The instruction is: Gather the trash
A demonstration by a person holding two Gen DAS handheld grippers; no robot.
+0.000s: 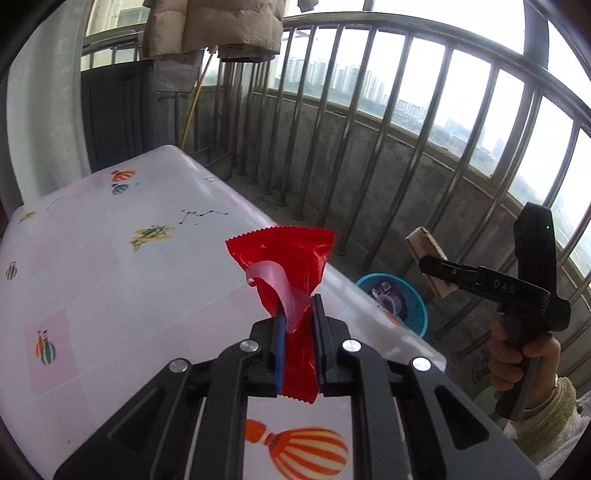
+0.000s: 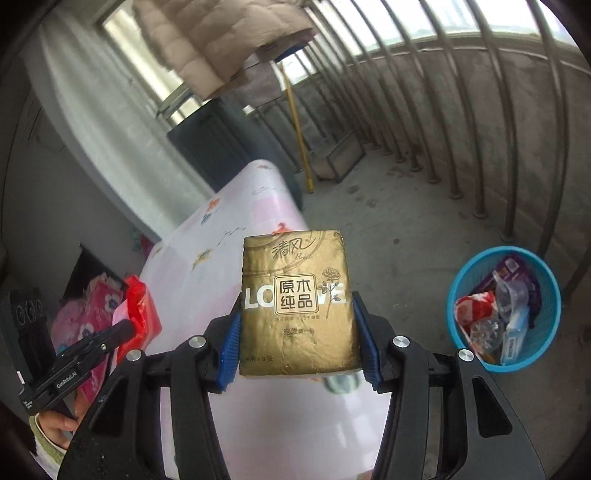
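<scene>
Crinkly red wrapper [image 1: 295,266] pinched in left claw [image 1: 297,332]; right claw [image 2: 297,328] grips glossy gold tissue pack [image 2: 295,299].

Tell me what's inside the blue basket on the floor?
The blue basket holds trash: a red-and-white wrapper, clear plastic packaging and a purple packet. Anything lower down is hidden under them.

Two tongs: the left [image 1: 297,332] in the lower middle of its view, the right [image 2: 297,332] likewise. One red wrapper [image 1: 291,266], one gold tissue pack [image 2: 295,299] and one counter [image 1: 92,258]. One blue basket [image 2: 535,343] at the right edge, one coat [image 1: 214,26] hanging at the top.
</scene>
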